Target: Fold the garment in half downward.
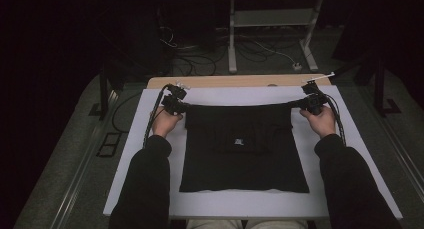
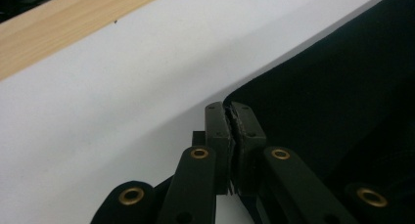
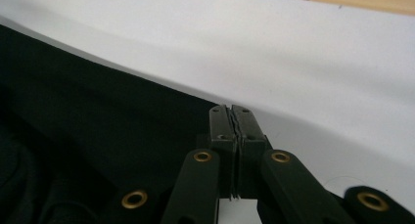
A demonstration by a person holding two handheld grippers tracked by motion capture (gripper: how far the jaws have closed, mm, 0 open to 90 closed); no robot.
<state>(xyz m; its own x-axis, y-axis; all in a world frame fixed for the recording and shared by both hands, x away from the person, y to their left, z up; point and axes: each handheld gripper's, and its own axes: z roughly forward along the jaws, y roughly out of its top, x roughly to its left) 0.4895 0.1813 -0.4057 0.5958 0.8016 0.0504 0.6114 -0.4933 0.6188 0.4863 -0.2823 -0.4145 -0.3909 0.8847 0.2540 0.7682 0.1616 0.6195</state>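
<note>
Between left tongs (image 1: 181, 108) and right tongs (image 1: 303, 104): black garment (image 1: 243, 149), corners clamped.

Dark long sleeves (image 1: 150, 184) are worn. Black grippers are seen, the left gripper (image 2: 230, 117) and right gripper (image 3: 231, 117) studded with brass rivets (image 2: 199, 153); black cables (image 1: 151, 120) are attached.

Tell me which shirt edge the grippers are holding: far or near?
The far edge: left gripper and right gripper pinch its two corners; the near hem lies free.
</note>
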